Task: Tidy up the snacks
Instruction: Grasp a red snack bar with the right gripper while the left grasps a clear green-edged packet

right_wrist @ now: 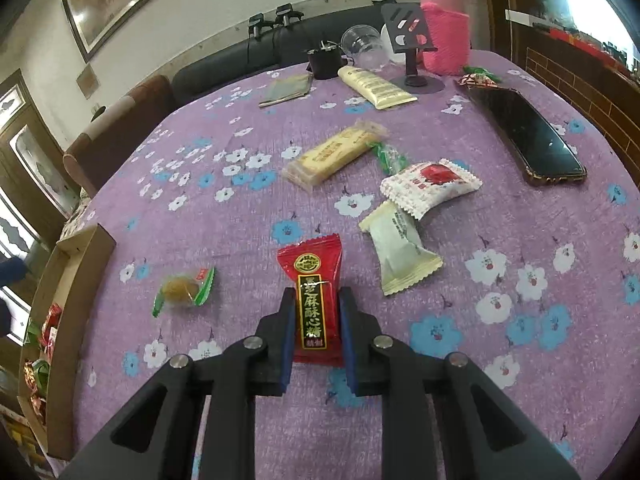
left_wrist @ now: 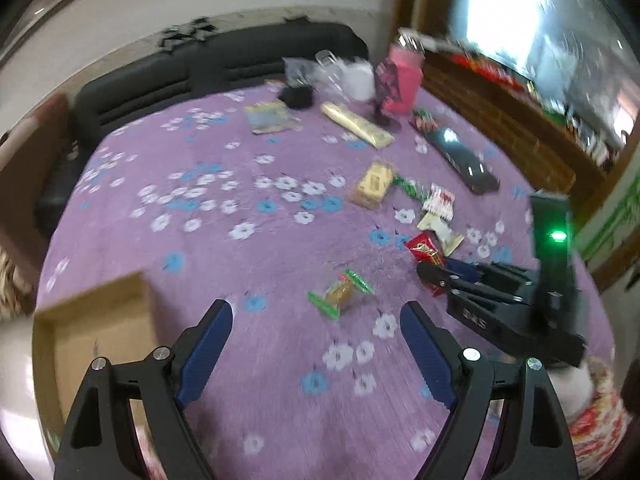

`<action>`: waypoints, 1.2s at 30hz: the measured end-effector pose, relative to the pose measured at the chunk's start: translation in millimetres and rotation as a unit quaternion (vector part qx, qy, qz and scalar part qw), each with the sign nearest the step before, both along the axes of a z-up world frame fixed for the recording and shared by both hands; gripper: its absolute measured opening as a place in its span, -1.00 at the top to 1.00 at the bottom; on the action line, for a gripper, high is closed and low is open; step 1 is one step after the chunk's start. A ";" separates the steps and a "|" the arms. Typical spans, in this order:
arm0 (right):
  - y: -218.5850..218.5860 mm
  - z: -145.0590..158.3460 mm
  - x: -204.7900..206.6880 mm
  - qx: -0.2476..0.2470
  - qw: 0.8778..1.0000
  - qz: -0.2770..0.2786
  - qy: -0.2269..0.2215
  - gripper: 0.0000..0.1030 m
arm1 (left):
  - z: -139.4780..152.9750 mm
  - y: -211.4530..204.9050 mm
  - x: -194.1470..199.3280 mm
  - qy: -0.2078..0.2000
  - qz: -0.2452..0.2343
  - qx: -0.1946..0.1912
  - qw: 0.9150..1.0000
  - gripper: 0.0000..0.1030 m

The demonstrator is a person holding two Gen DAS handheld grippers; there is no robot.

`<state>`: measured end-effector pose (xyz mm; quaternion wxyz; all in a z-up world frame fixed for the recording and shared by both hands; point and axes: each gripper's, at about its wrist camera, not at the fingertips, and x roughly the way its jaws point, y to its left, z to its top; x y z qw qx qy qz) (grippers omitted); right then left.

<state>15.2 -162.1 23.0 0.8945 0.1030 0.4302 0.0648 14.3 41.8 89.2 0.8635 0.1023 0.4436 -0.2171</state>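
gold "芝麻酥心糖" lettering marks the red candy (right_wrist: 316,300) pinched in right claw (right_wrist: 316,300); left claw (left_wrist: 316,336) wide.

The red candy packet (right_wrist: 316,300) with a black-and-gold label lies flat and lengthwise between the fingers of the right gripper (right_wrist: 316,304), which are clamped on its sides. Left of that gripper lies a clear, green-ended wrapper holding a brownish sweet (right_wrist: 185,289). Ahead and to the right rest a cream pillow pack (right_wrist: 398,252) and a white packet with a red print (right_wrist: 430,186), their ends seemingly overlapping. Farther ahead lies a long yellow biscuit bar (right_wrist: 334,154), with a green twisted candy (right_wrist: 388,158) at its right end. At far left the cardboard box (right_wrist: 74,280) holds red and green snacks.
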 end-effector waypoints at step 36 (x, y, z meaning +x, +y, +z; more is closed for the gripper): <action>-5.2 -1.9 1.0 0.019 1.000 -0.003 0.007 0.62 | -56.7 -16.4 11.4 0.047 -0.054 0.038 0.997 0.31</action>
